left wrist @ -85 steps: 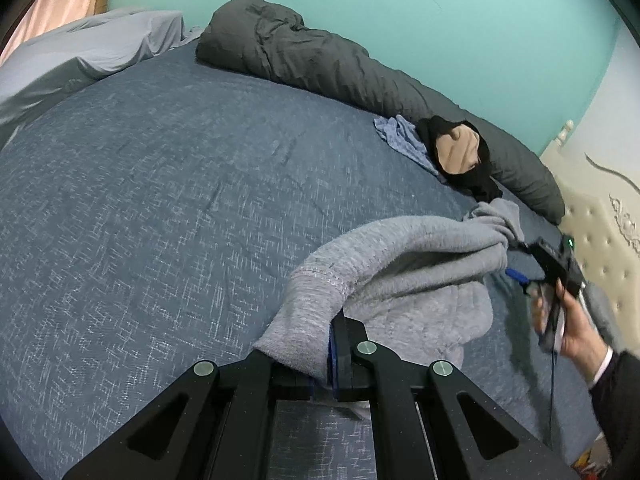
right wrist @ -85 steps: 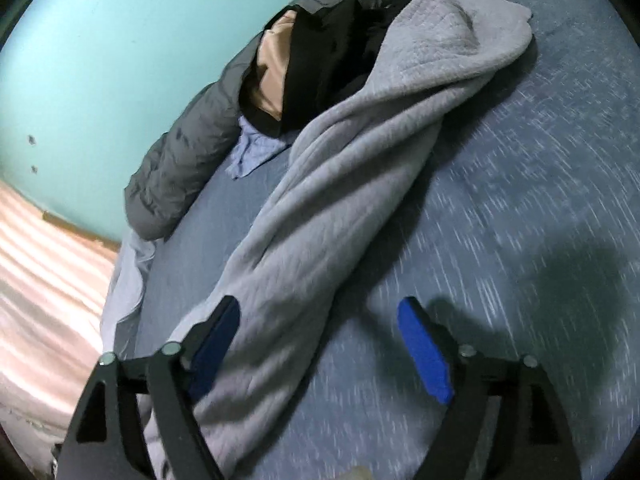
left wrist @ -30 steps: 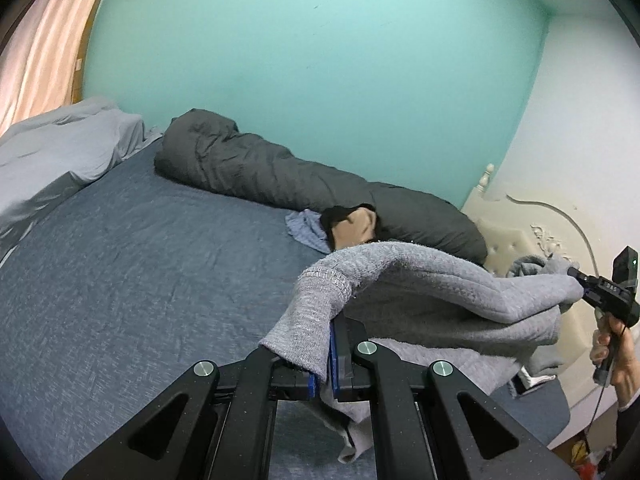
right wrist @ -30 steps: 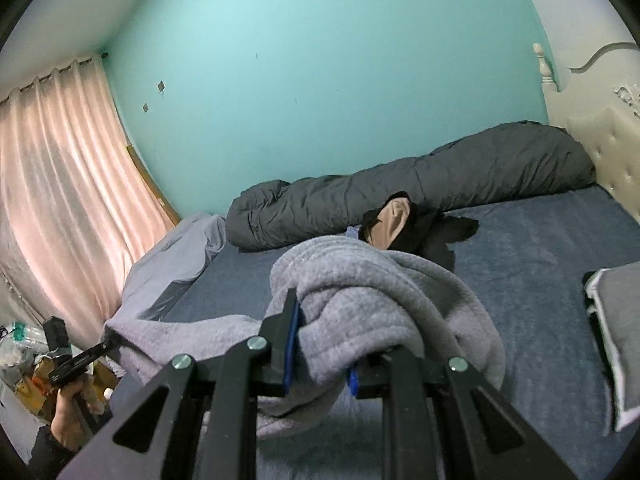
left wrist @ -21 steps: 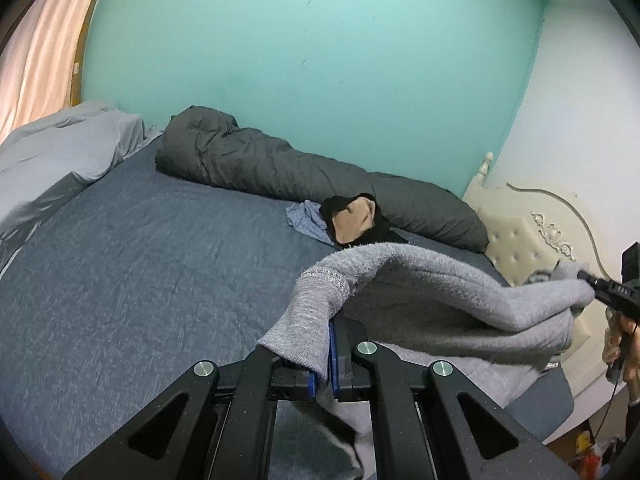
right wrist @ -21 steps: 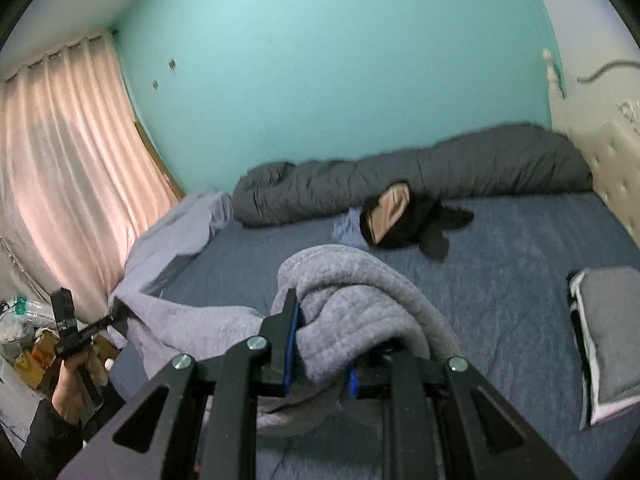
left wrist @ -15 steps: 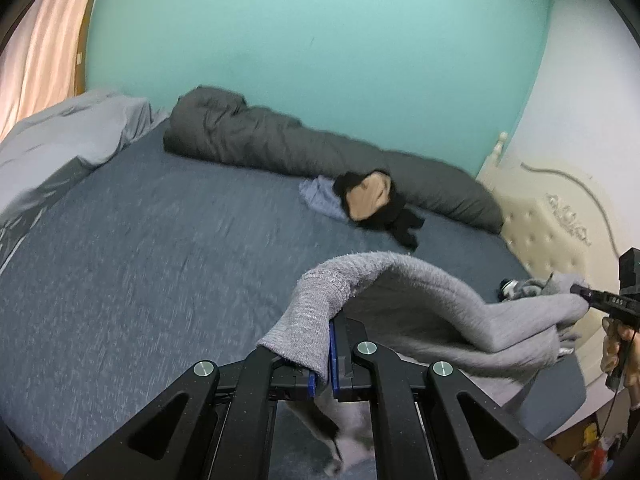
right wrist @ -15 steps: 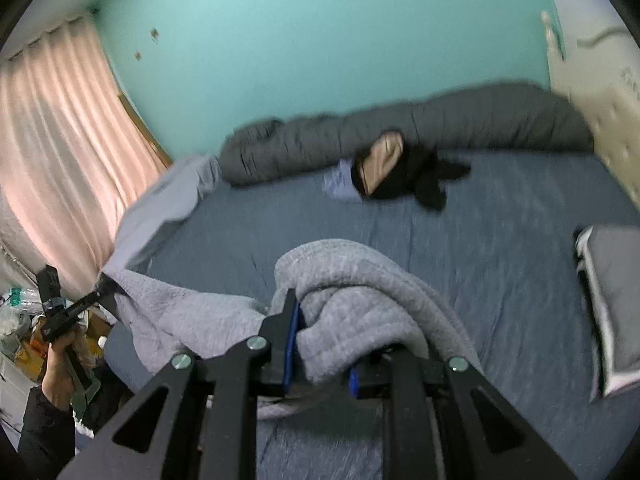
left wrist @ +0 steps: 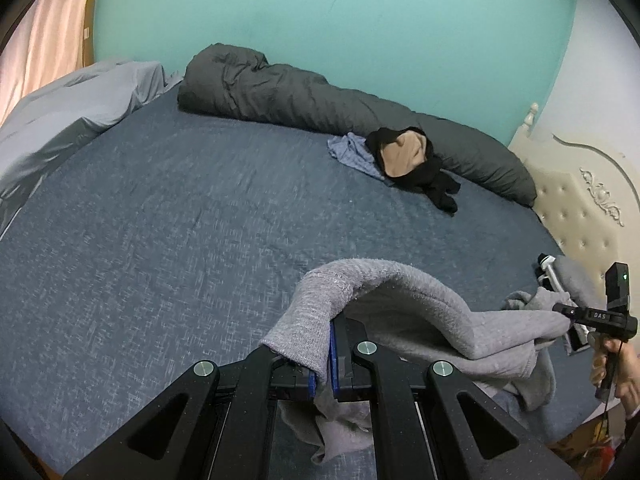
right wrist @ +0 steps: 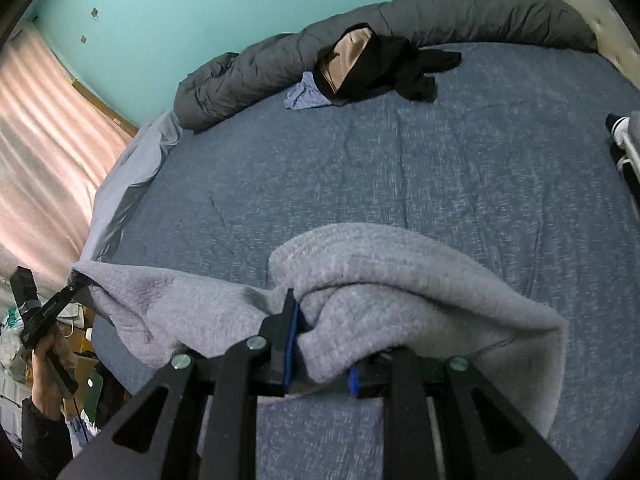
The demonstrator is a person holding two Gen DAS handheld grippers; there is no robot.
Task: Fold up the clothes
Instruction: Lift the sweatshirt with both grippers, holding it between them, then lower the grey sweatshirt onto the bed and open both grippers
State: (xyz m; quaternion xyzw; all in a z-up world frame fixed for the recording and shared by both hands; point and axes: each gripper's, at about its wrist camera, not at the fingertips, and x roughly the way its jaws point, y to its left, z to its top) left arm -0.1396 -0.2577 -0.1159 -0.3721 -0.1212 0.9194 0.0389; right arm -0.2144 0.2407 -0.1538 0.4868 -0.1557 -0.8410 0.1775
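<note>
Blue speckled bed sheet fills most of both views, w/ a teal wall behind. Left gripper is pinched tight on one edge of the soft grey fleece garment; right gripper is clamped narrow on another bunched edge of it. Garment hangs stretched between the two, lifted above the near part of the bed. Far side: a long dark grey rolled duvet along the wall, w/ a black-and-tan garment and a crumpled pale blue cloth just beside it. Folded grey item sits at the sheet's right edge.
</note>
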